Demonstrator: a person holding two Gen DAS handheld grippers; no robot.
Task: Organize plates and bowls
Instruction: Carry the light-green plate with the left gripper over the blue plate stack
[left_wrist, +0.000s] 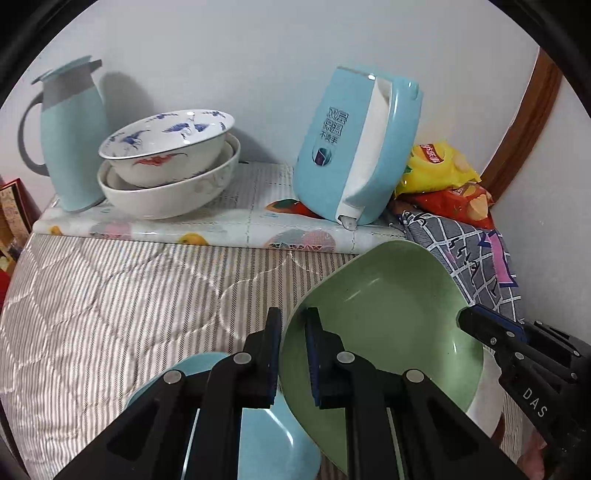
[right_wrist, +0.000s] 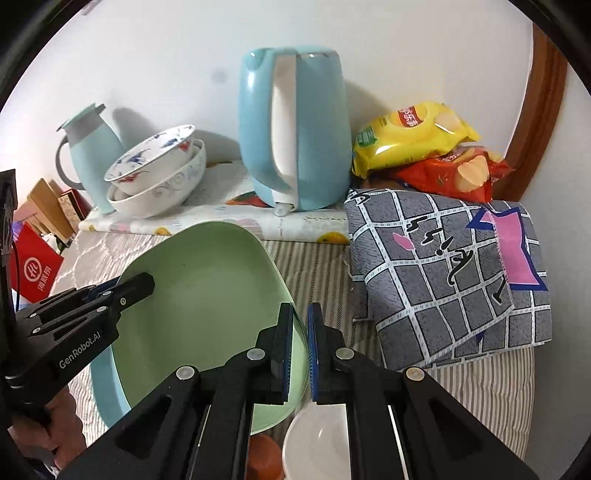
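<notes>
Both the left gripper (left_wrist: 293, 354) and right gripper (right_wrist: 300, 350) were clamped on opposite rims of the glossy green plate (right_wrist: 207, 295), above a blue plate (left_wrist: 266, 435). Stacked bowls (left_wrist: 170, 166), kettle (right_wrist: 295, 129) and chip bags (right_wrist: 413, 136) crowded behind.

the green plate (left_wrist: 388, 332) is a pale, glossy, rounded-square dish with a raised rim, held tilted above the striped bedding, its near edges pinched on both sides. under it lies a light blue plate (left_wrist: 273, 435), partly covered, and a small white bowl (right_wrist: 317, 439) shows by the green plate's lower right edge. at the back, on the patterned board, a white bowl painted with blue and red figures (left_wrist: 170, 144) sits tilted inside a larger white bowl (left_wrist: 166, 192).
</notes>
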